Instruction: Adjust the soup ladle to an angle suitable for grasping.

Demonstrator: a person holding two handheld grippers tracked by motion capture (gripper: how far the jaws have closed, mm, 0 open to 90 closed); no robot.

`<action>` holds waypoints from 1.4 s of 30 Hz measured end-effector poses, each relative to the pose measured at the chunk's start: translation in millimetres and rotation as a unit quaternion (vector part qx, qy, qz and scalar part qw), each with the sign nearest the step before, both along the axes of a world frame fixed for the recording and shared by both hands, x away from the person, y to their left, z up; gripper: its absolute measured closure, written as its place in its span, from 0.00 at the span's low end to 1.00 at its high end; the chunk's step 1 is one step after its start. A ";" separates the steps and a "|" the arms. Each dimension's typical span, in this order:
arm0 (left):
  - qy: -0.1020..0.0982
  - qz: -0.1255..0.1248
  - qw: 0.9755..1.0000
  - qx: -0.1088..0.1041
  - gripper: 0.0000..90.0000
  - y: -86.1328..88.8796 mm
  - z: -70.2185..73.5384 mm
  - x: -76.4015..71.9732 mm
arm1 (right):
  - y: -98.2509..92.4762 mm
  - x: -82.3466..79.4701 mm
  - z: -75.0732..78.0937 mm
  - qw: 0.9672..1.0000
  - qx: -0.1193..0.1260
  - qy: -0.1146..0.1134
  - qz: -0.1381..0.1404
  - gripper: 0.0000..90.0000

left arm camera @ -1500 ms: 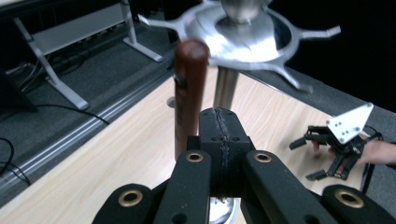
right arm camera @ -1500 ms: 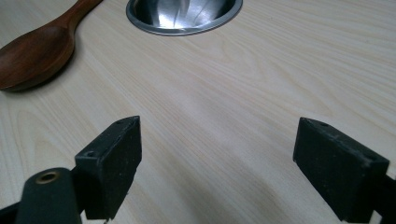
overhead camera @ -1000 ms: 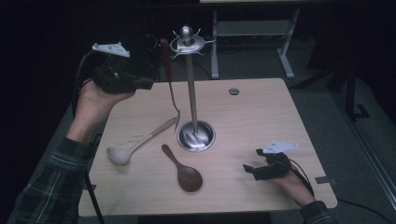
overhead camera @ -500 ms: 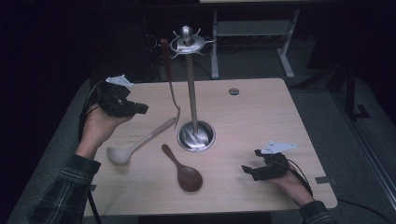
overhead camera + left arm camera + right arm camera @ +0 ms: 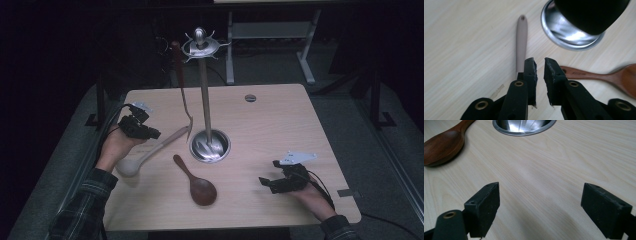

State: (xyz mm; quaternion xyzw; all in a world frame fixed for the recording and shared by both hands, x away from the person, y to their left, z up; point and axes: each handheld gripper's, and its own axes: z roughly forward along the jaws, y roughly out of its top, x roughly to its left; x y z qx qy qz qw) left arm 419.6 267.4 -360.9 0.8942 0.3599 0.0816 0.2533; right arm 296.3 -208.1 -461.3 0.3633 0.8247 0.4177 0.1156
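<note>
My left gripper point(image 5: 154, 134) hovers low over the table's left side, just above the beige ladle point(image 5: 150, 152). In the left gripper view its jaws point(image 5: 539, 67) have just been opening and stand a narrow gap apart with nothing between them; the ladle's handle point(image 5: 521, 42) lies just beyond the left jaw. A steel utensil stand point(image 5: 202, 90) rises mid-table, and a slim dark-handled utensil point(image 5: 181, 90) hangs from its top. A wooden spoon point(image 5: 197, 185) lies in front of the stand's base. My right gripper point(image 5: 266, 182) rests at the front right, open wide and empty point(image 5: 540, 207).
The wooden table point(image 5: 280, 115) has a small round grommet point(image 5: 250, 98) near its far edge. The stand's round steel base point(image 5: 571, 35) sits close ahead of the left jaws, with a dark blurred shape point(image 5: 591, 15) above it. Dark floor and desk legs lie beyond.
The left hand has come down from beside the stand's top to the table next to the ladle's handle. The slim utensil stays hanging. The right hand has not moved.
</note>
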 end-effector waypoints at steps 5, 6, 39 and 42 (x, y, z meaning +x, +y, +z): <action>0.017 -0.003 1.000 0.016 0.89 -6.0 -17.9 10.2 | -0.1 0.2 -0.2 1.000 0.000 0.001 0.000 0.17; 0.021 -0.005 1.000 0.016 0.91 -7.8 -20.9 12.4 | -0.1 0.1 -0.2 1.000 0.000 0.001 0.000 0.17; 0.033 0.088 0.994 0.055 1.00 -1.9 -69.7 55.6 | -1.9 0.1 0.2 1.000 0.000 0.001 0.001 0.17; 0.031 0.084 0.995 0.050 1.00 1.1 -67.9 55.9 | -1.9 0.1 0.3 1.000 0.000 0.001 0.001 0.17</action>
